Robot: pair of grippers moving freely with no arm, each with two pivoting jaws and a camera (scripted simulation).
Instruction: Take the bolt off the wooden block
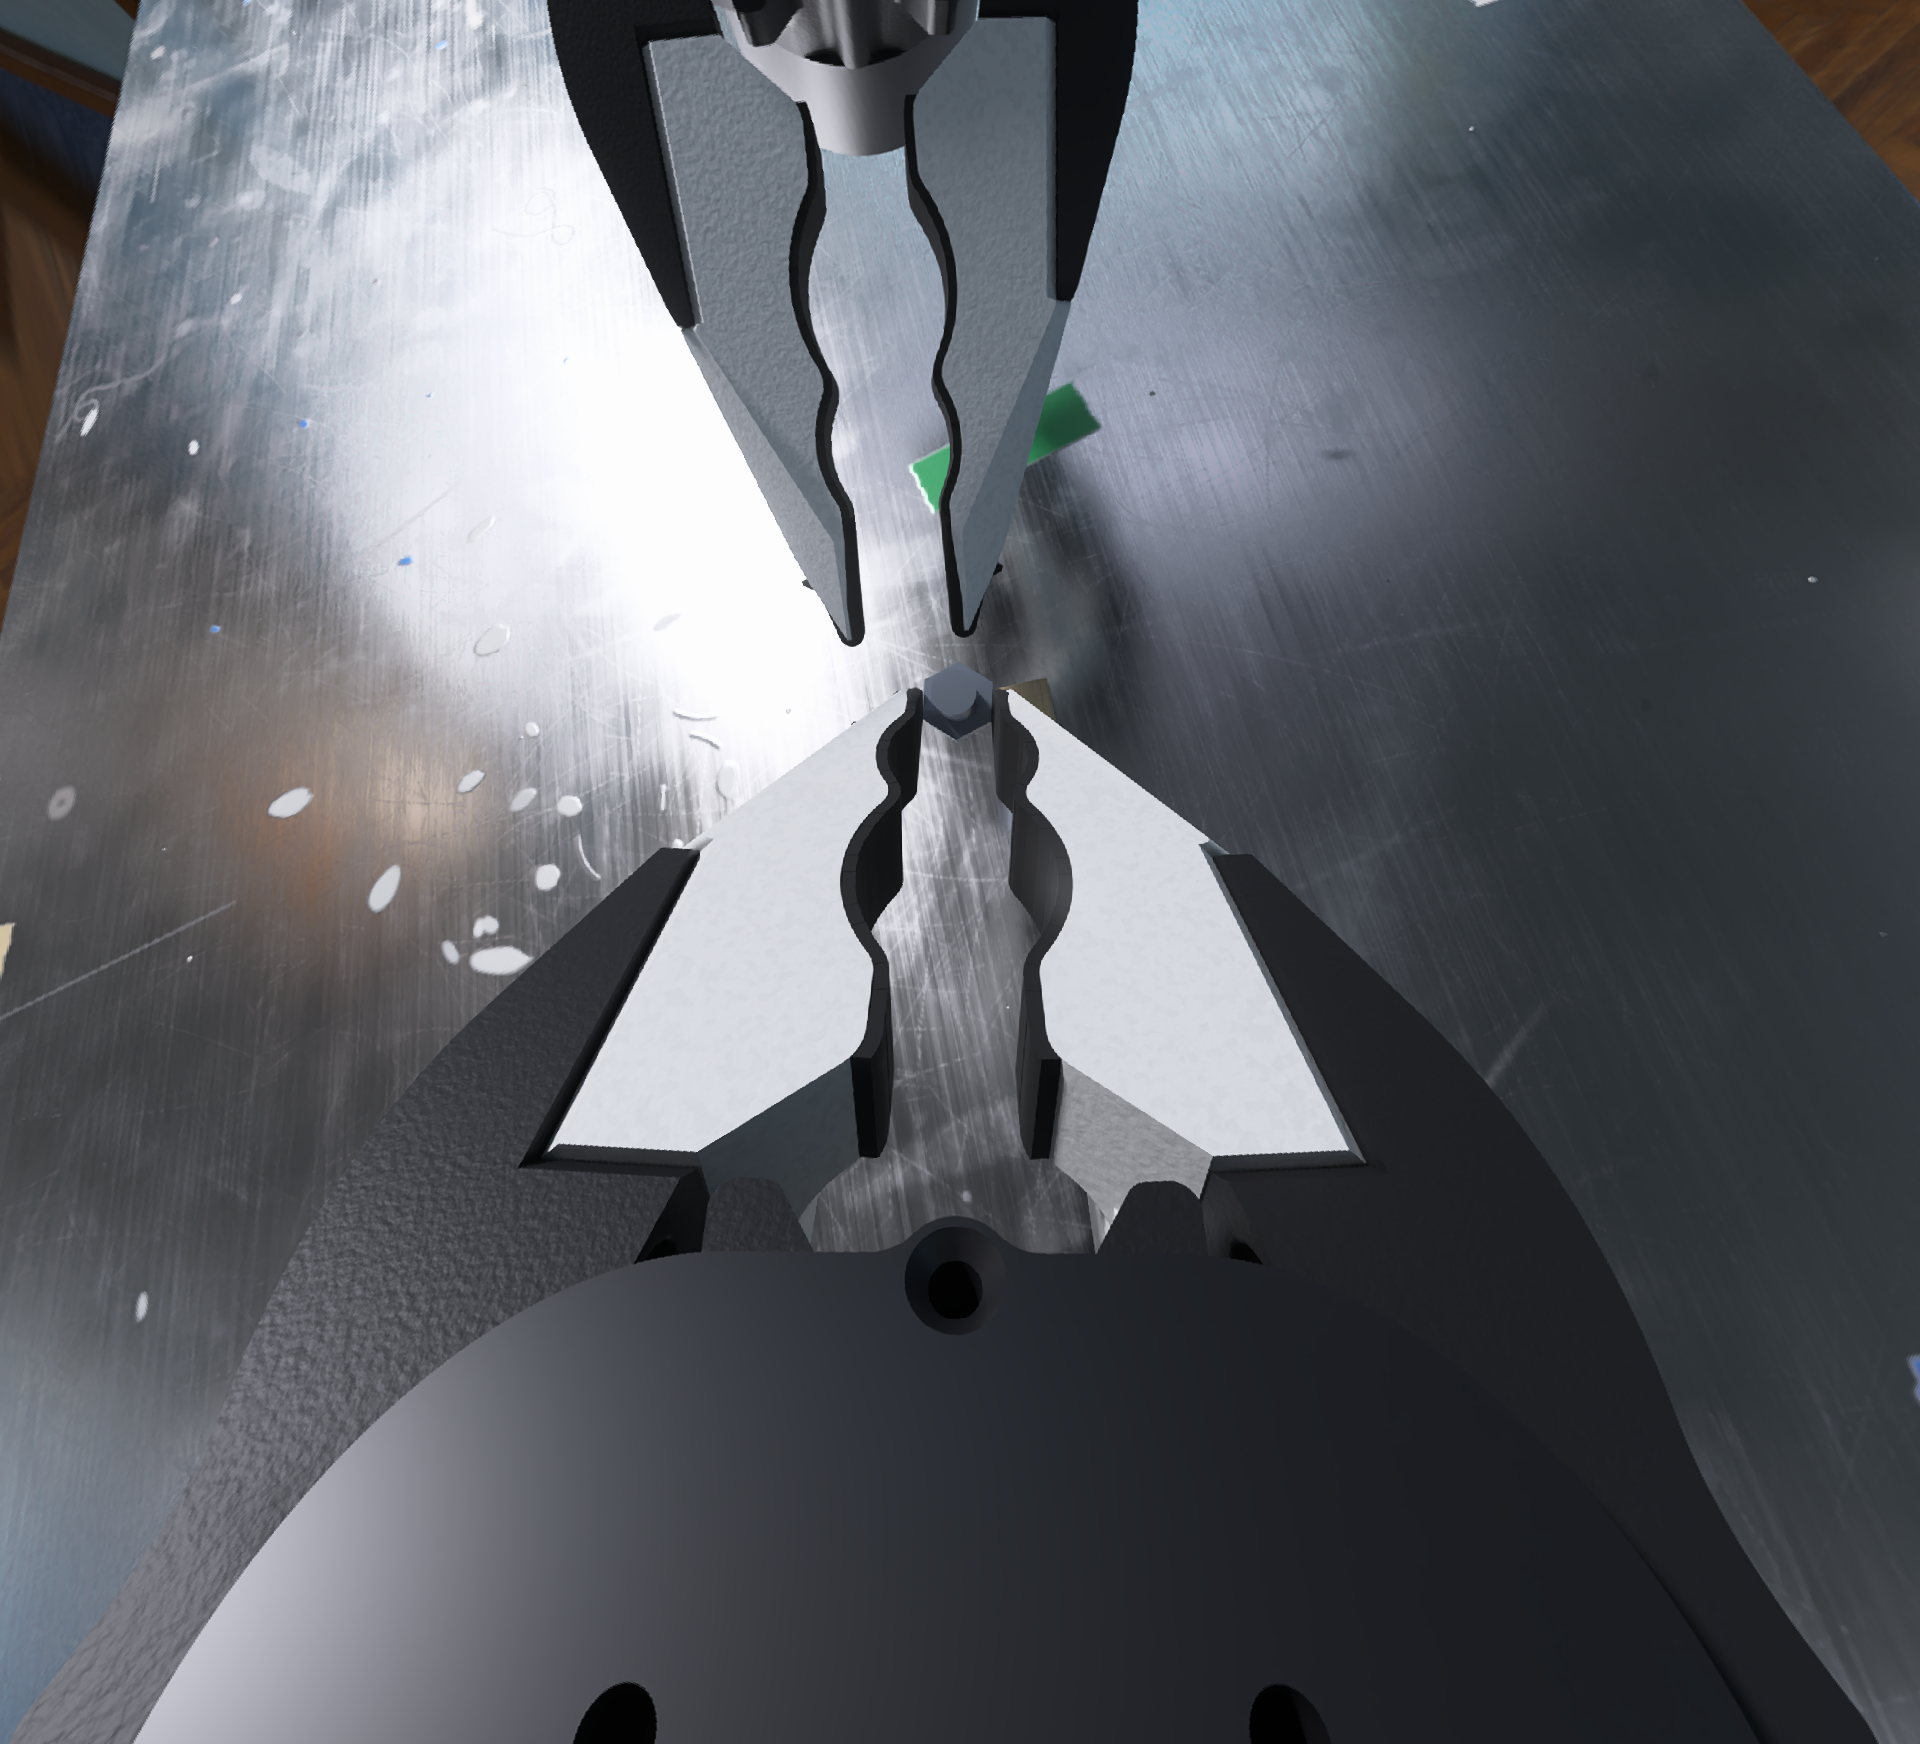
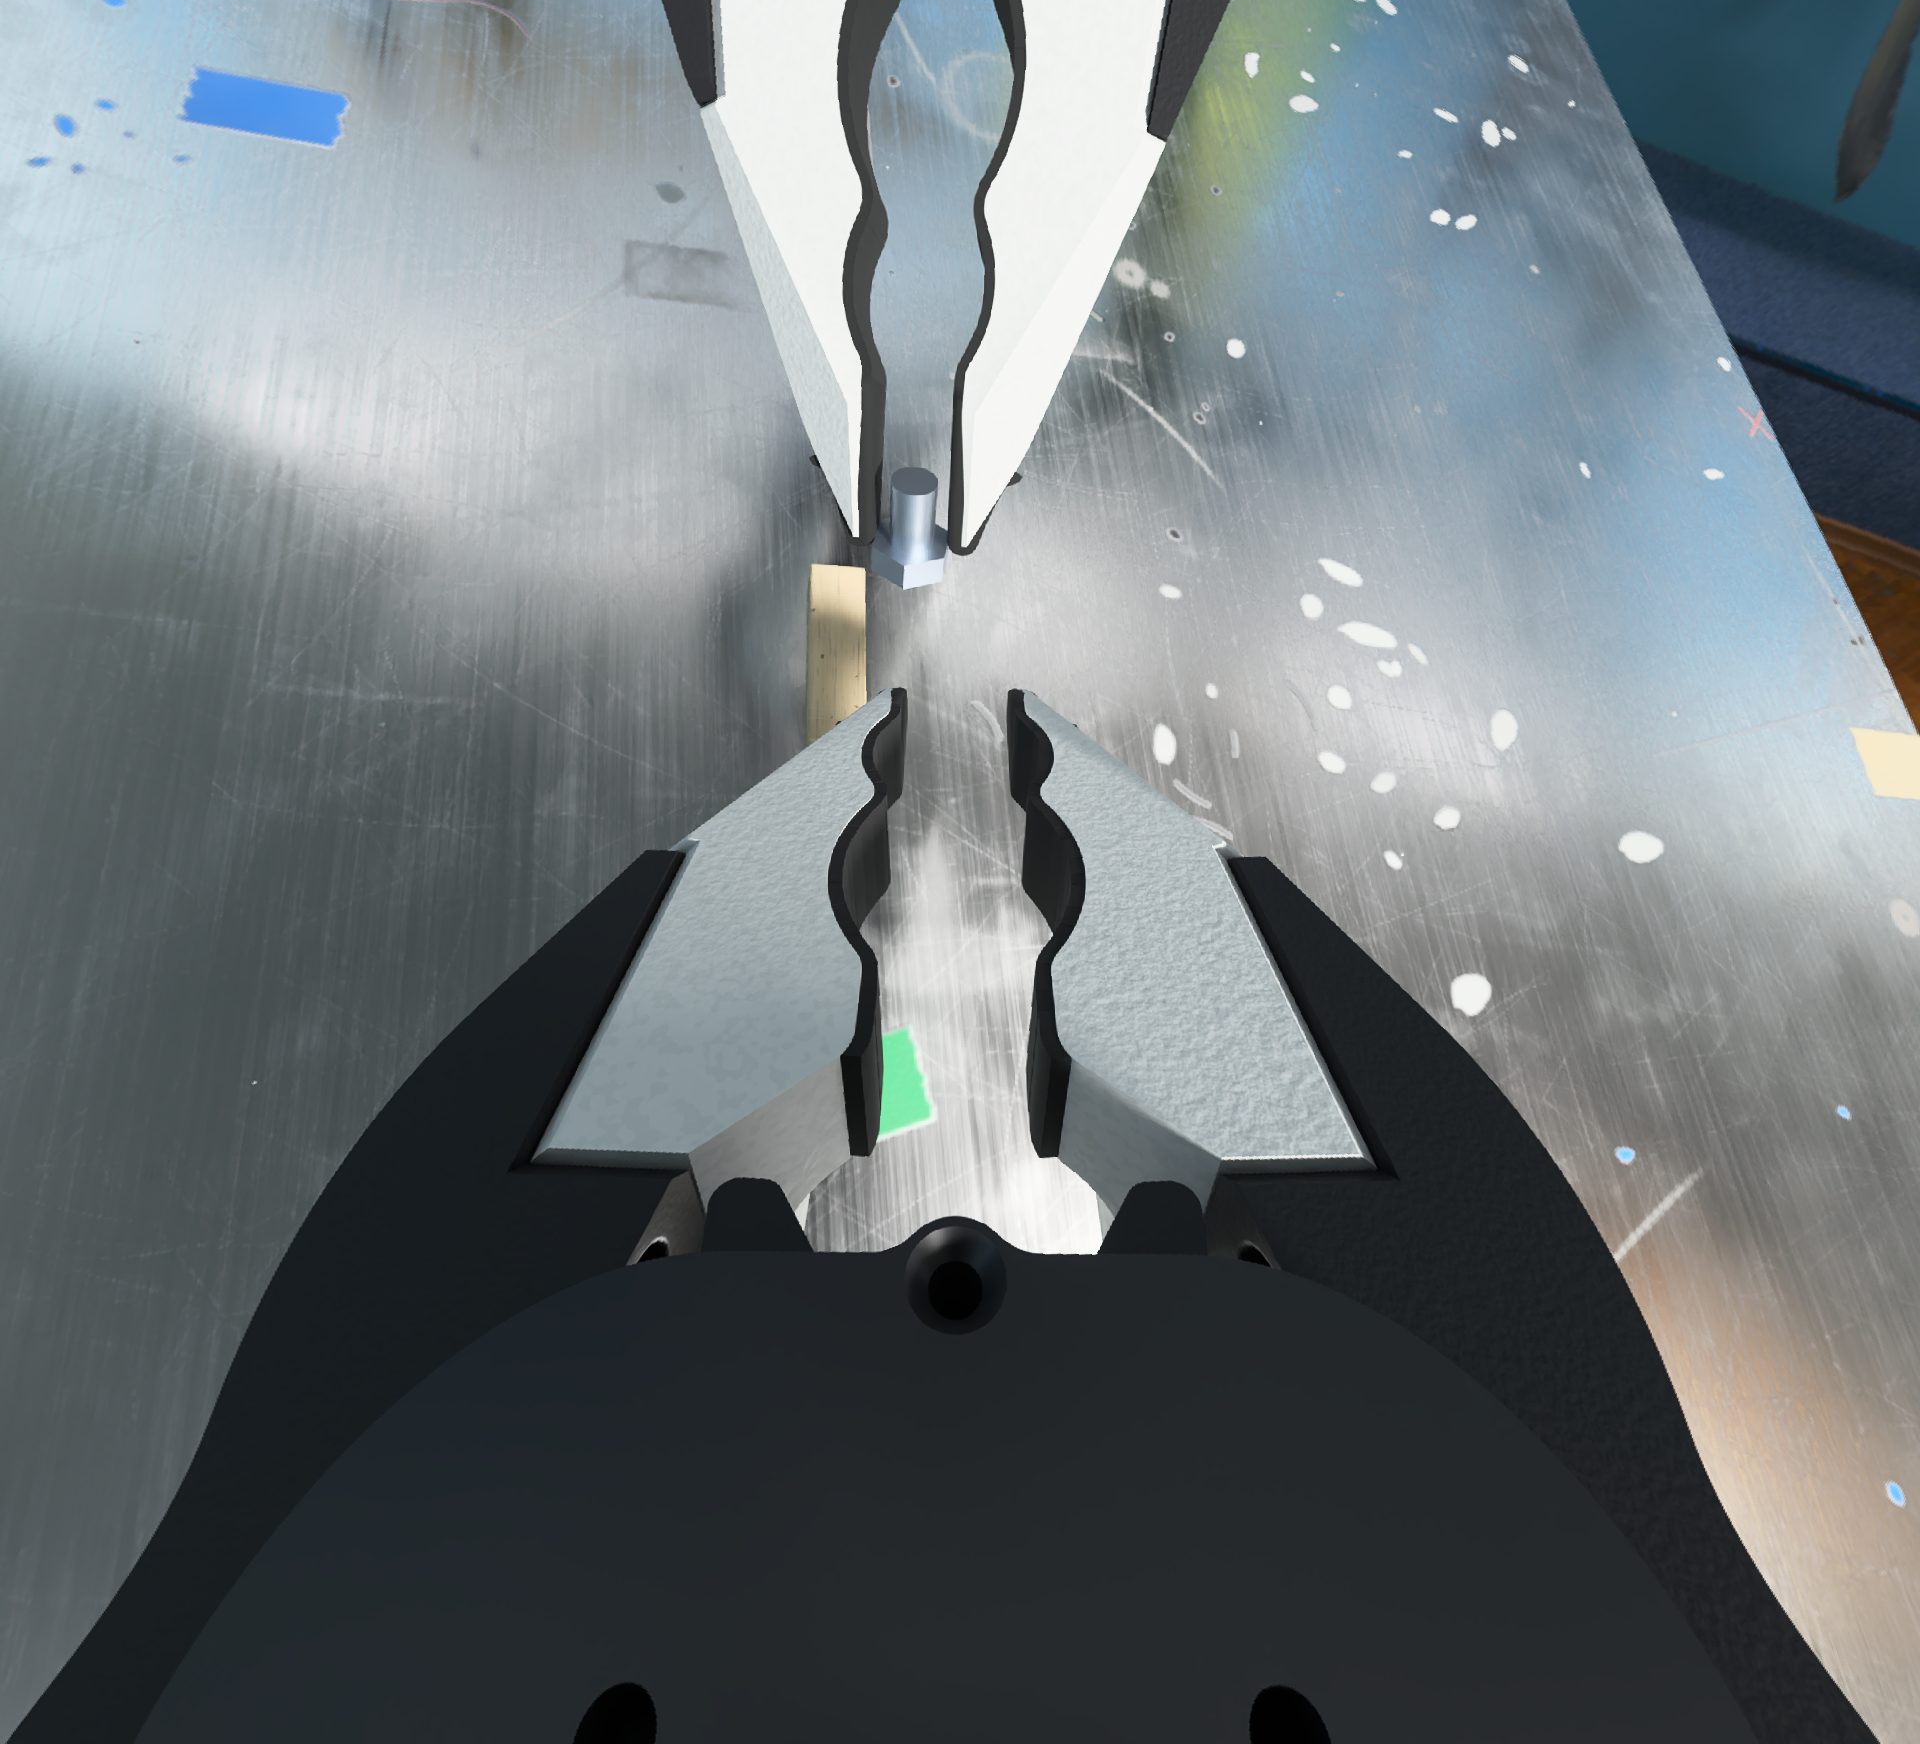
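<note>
Your left gripper (image 1: 958, 707) pinches the bolt (image 1: 954, 707) by its hex head, right at the fingertips. The right wrist view shows it best: the bolt (image 2: 912, 531) sits between the tips of the left gripper (image 2: 912, 536), shank pointing up and head down.

The block (image 2: 837, 650) lies on the worktop (image 2: 416, 759) just beside the bolt, at about 7 o'clock from it in the right wrist view. In the left wrist view only a sliver of block (image 1: 1031, 688) peeks out at 3 o'clock of the bolt. The bolt appears to be off to the side of the block, not over it. Whether it hangs in the air or rests on the worktop, you cannot tell from these angles.

Your right gripper (image 2: 956, 702) holds nothing; its fingers stand a little apart, with bare worktop showing between them (a strip of green tape (image 2: 902, 1079) shows through the gap). In the left wrist view the right gripper (image 1: 907, 634) points tip to tip at the left one, close but apart.

So the main part looks done, as far as can be judged: the bolt is gripped and seems clear of the block. What is left, at most, is to carry it well away and set it down on the worktop.
</note>
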